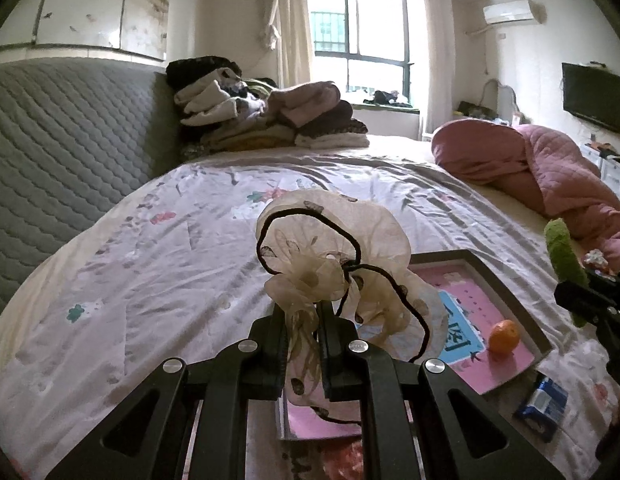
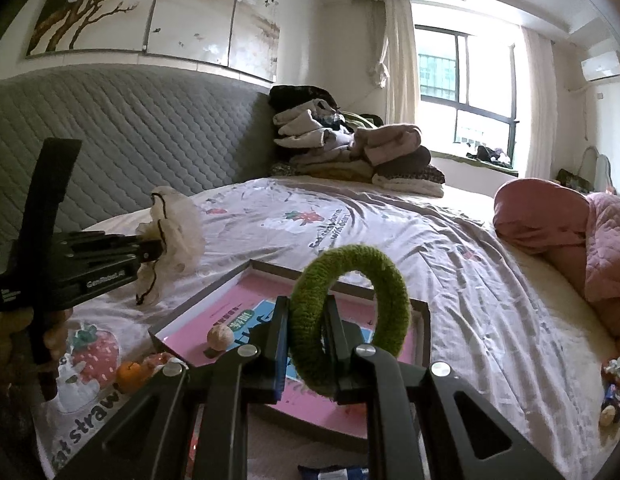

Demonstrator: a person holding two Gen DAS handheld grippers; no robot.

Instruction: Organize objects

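Over the bed [image 1: 157,248], above the tray [image 2: 424,312]: left gripper [image 1: 301,344] jaws clamped on cream scrunchie [image 1: 330,248]; right gripper [image 2: 307,344] jaws clamped on green scrunchie [image 2: 350,312]. Lower each onto bare pink floor, probably clear of the orange [image 1: 504,336], then let go.

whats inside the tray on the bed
In the tray lie a small orange and a pale round fruit, on a pink sheet with a blue label. The green hair tie hides part of the floor.
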